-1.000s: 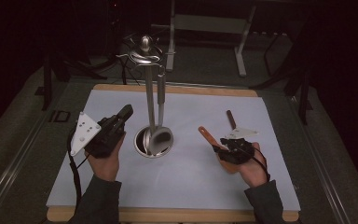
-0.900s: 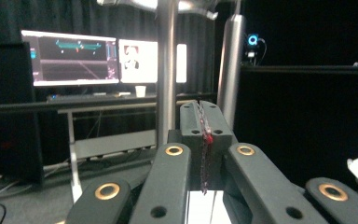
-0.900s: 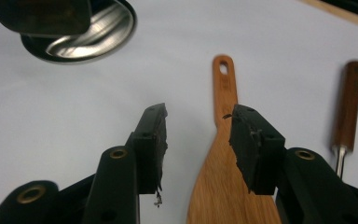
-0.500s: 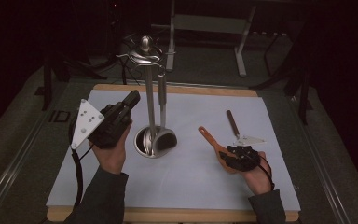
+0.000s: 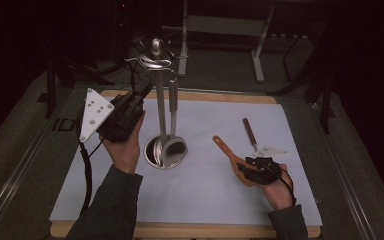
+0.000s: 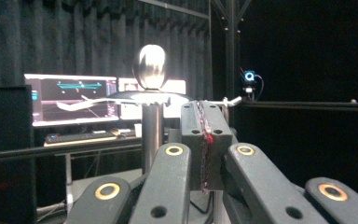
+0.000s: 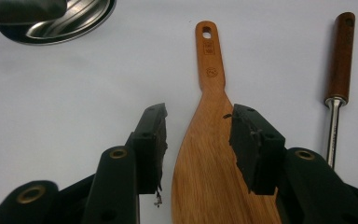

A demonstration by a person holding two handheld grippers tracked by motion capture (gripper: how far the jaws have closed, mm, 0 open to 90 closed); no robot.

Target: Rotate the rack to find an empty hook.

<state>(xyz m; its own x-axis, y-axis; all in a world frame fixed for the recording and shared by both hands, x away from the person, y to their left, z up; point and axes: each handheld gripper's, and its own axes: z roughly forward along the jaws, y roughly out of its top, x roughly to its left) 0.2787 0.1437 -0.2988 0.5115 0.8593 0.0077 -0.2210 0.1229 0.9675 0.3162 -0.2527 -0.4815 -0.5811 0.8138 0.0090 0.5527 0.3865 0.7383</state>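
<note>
Bare white mat [image 5: 195, 200] lies at 9 o'clock of the right gripper [image 7: 198, 128]; its jaws stand spread astride the wooden spatula [image 7: 209, 154]; left gripper [image 6: 204, 140] pressed together beside the rack post [image 6: 152, 135].

wooden spatula [image 7: 214, 158] blade cut off below, claw-flanked

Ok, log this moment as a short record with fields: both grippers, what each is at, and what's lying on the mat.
left gripper: raised beside the top of the utensil stand, jaws shut, nothing between them
right gripper: low over the wooden spatula, jaws open to either side of its blade, not yet closed on it
stand: upright on the white mat, a ladle hanging from it
other item: wood-handled metal tool lying on the mat beyond the spatula
</note>
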